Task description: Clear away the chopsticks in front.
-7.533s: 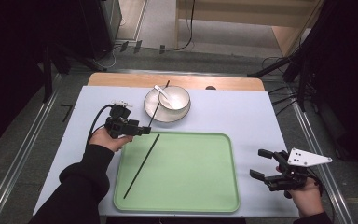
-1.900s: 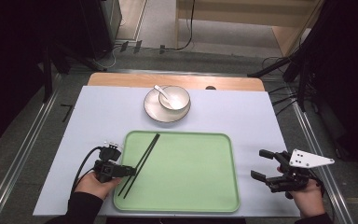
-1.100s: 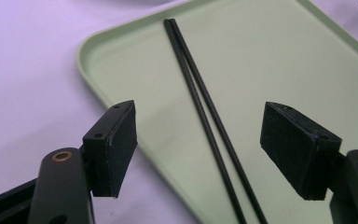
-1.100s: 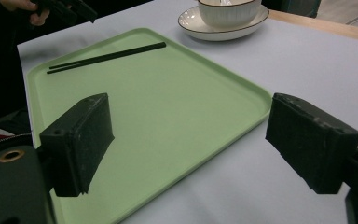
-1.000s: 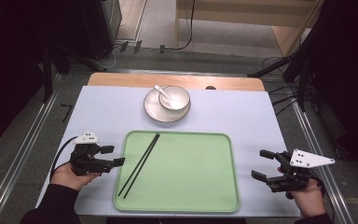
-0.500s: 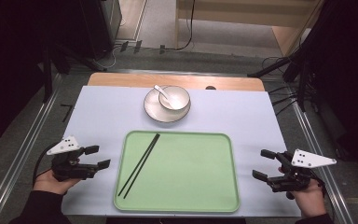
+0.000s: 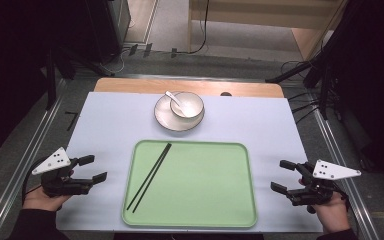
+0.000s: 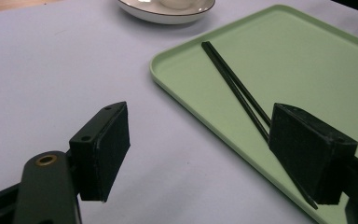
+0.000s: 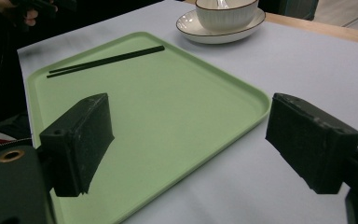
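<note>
Right now my pale table [image 7: 110, 125] carries the green tray [image 7: 205, 195] at its middle, a plate [image 7: 166, 120] with bowl [image 7: 187, 105] beyond it. Both chopsticks [image 7: 149, 176] lie side by side on the tray's left part. My left gripper [image 7: 91, 169] and right gripper [image 7: 282, 176] flank the tray, jaws spread, holding nothing.

No readable text, labels, brands, numbers or signs are showing anywhere.
</note>
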